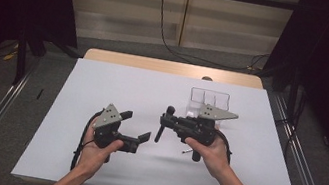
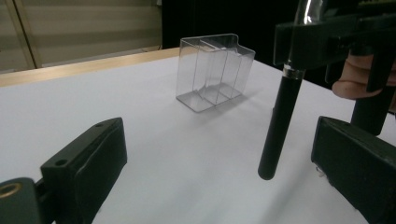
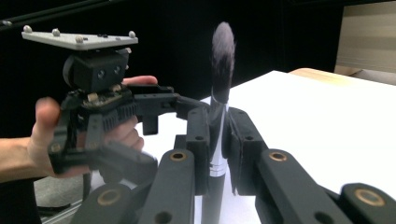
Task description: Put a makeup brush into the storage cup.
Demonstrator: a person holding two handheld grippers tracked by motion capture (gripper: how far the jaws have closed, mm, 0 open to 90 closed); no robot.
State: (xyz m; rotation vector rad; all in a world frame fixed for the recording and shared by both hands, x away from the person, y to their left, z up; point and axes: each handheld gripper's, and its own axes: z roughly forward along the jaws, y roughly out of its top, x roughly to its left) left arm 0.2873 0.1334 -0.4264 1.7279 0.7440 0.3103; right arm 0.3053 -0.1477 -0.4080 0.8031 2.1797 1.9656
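Table [image 1: 90, 161]: white matte sheet over a pale wood top, whose far edge shows as a tan strip.

Left gripper [image 1: 136, 126]: held in the left hand [image 1: 97, 149] at near centre-left, jaws spread wide with nothing between them. In the left gripper view its two blocky black jaws stand far apart over bare sheet.

Right gripper [image 1: 166, 120]: held in the right hand [image 1: 210, 153], right of centre, pointing left. Jaws clenched on a brush [image 3: 219, 93].

Brush: upright in the jaws, above the table just right of the left gripper. The right gripper view shows the dark, soft, rounded bristle tuft at the top and a shiny ferrule between the jaw pads. The left gripper view shows instead the smooth black cylindrical handle hanging down with a silver band, its blunt end just above the sheet. In the high view it reads as a short dark stick.

Box [image 2: 212, 70]: clear hard plastic, rectangular, with inner dividers, on the far right of the table. The right gripper's grey plate partly covers it in the high view.
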